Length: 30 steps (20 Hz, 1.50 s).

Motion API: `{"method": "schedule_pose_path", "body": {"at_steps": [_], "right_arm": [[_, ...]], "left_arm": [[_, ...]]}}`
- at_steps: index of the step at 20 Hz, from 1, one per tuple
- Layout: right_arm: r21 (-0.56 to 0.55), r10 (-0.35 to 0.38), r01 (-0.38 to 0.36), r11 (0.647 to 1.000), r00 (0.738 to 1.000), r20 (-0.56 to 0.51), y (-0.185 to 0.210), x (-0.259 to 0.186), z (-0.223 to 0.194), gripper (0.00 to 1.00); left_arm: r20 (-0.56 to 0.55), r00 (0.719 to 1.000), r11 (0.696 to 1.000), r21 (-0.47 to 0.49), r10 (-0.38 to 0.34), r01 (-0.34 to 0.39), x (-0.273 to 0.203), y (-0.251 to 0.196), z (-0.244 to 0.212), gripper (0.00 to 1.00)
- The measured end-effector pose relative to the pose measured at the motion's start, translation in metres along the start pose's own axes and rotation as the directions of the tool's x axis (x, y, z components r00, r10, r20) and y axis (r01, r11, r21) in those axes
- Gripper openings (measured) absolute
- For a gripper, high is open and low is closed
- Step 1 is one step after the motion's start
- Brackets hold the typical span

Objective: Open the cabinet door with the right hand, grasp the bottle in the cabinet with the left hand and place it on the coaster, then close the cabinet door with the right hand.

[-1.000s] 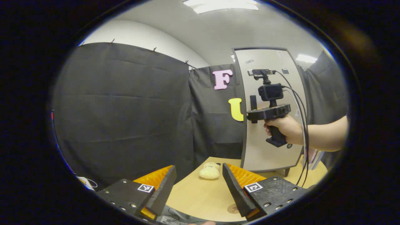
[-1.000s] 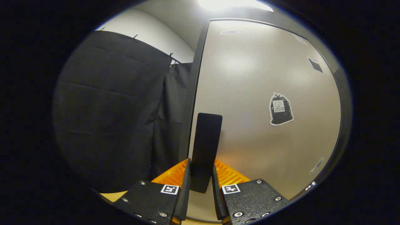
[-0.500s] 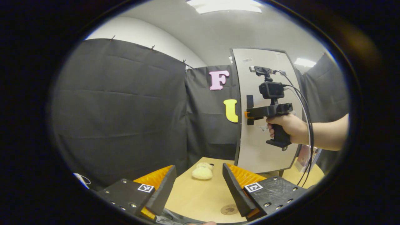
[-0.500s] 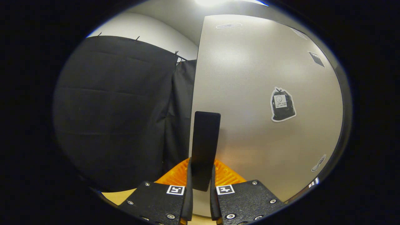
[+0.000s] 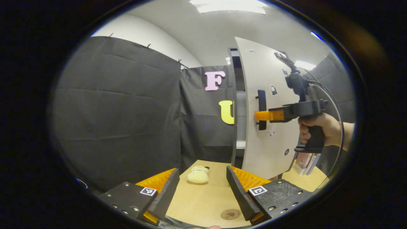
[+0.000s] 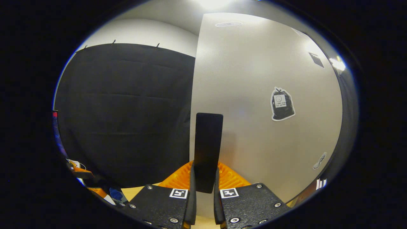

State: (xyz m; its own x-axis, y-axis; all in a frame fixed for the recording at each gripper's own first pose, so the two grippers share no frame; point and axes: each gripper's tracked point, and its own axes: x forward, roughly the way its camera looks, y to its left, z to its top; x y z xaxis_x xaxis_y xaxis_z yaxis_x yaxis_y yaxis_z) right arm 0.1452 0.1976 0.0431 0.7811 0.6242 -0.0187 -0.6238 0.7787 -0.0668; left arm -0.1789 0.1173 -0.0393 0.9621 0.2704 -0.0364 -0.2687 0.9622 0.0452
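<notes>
Now the door stands ajar, swung partway off the cabinet, w/ a dark gap at its 9 o'clock edge where a pale shelf shows inside. Bottle can't be made out in that gap. Handle, a dark upright bar near the door's free edge, sits pinched between both fingers of the right hand-held gripper; jaws nearly closed on it. Left gripper view has the same grip side-on: right hand-held gripper level at about 3 o'clock, a hand round its grip, cables looping off the back.

Stickers dot the door face, incl. a black bag-shaped one at 2 o'clock of the handle in the right gripper view.

Coaster, a small round disc, lies on the desk at roughly 6 o'clock in the left gripper view, just beside the left hand-held gripper's finger. Left hand-held gripper is wide open, holding nothing, above the desk. Plush toy sits farther back on the desk, near the cabinet foot. Books stand at 4 o'clock, past the door.
</notes>
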Motion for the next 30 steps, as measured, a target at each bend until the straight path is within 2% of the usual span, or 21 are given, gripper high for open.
{"method": "schedule_pose_path", "body": {"at_steps": [3, 7, 12, 17, 20, 23, 26, 28, 30], "right_arm": [[0.016, 0.019, -0.019, 1.000, 1.000, -0.007, -0.005, -0.006, -0.004, 0.23], [0.019, 0.036, -0.035, 0.999, 0.999, -0.016, -0.012, -0.008, -0.002, 0.23], [0.025, 0.002, -0.001, 1.000, 0.999, -0.048, -0.014, -0.003, 0.009, 0.22], [0.021, -0.096, 0.098, 0.995, 0.992, -0.081, -0.018, -0.010, 0.014, 0.22], [0.004, -0.177, 0.178, 0.984, 0.980, -0.088, -0.026, -0.018, 0.014, 0.22], [-0.004, -0.279, 0.280, 0.960, 0.953, -0.121, -0.044, -0.030, 0.011, 0.22], [-0.026, -0.387, 0.387, 0.922, 0.912, -0.135, -0.061, -0.048, 0.009, 0.21], [-0.044, -0.439, 0.437, 0.898, 0.888, -0.137, -0.074, -0.055, 0.009, 0.21], [-0.008, -0.464, 0.467, 0.884, 0.876, -0.131, -0.080, -0.055, 0.007, 0.19]], "left_arm": [[0.014, 1.000, 1.000, 0.011, -0.028, 0.028, 0.007, -0.003, 0.006, 0.89], [0.009, 0.997, 0.997, 0.008, -0.080, 0.080, 0.044, -0.019, 0.005, 0.87], [0.006, 0.987, 0.987, -0.025, -0.160, 0.160, 0.076, -0.056, 0.018, 0.89], [0.067, 0.956, 0.958, 0.008, -0.286, 0.286, 0.129, -0.122, 0.058, 0.87], [0.119, 0.939, 0.946, 0.049, -0.323, 0.319, 0.160, -0.166, 0.083, 0.87], [0.162, 0.925, 0.939, 0.064, -0.345, 0.339, 0.180, -0.206, 0.102, 0.89], [0.189, 0.905, 0.924, 0.058, -0.382, 0.378, 0.199, -0.248, 0.108, 0.87], [0.228, 0.894, 0.922, 0.057, -0.385, 0.382, 0.208, -0.264, 0.119, 0.89], [0.260, 0.887, 0.925, 0.089, -0.381, 0.370, 0.223, -0.274, 0.128, 0.88]]}}
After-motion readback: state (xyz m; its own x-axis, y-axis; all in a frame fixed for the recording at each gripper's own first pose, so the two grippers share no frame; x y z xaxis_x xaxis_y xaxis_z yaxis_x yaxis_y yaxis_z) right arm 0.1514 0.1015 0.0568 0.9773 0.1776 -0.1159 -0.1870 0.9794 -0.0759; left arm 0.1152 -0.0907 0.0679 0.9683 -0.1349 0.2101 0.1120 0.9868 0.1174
